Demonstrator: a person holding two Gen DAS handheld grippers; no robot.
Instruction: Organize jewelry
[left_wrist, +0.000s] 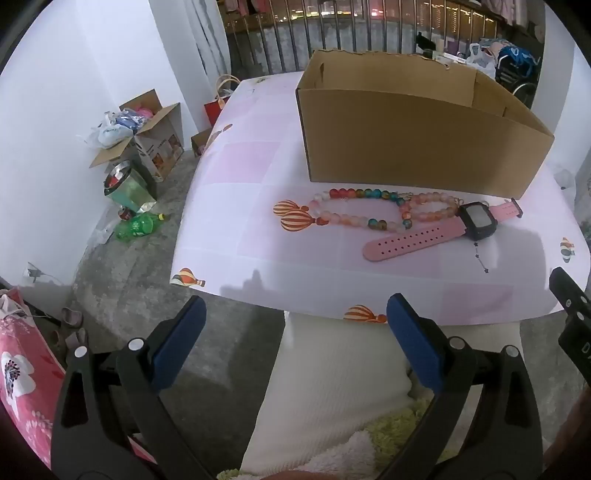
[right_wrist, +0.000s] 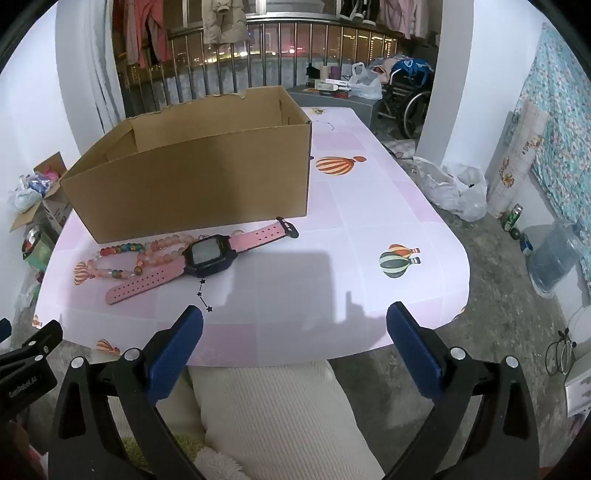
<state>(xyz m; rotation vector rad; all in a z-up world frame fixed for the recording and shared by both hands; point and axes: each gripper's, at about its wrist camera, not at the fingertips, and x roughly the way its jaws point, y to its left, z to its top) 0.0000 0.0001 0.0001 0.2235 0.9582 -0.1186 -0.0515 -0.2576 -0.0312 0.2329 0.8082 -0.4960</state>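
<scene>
Looking down the left gripper (left_wrist: 295, 325), you have its jaws spread wide with nothing between them, held off the near edge of the desk (left_wrist: 258, 155) above your lap. At about 12 o'clock from it lies the colourful bead necklace (left_wrist: 354, 212), looped flat on the pink cloth. Just to its right, at 1 o'clock, the pale pink bead bracelet (left_wrist: 432, 206) touches it, and the pink watch (left_wrist: 476, 219) lies against the bracelet with its strap stretched out. The open cardboard box (left_wrist: 417, 140) stands just behind all three. Your right gripper (right_wrist: 295, 332) likewise has its jaws fully apart and empty, with the watch (right_wrist: 208, 256) at 11 o'clock from it and the box (right_wrist: 199, 177) behind that.
</scene>
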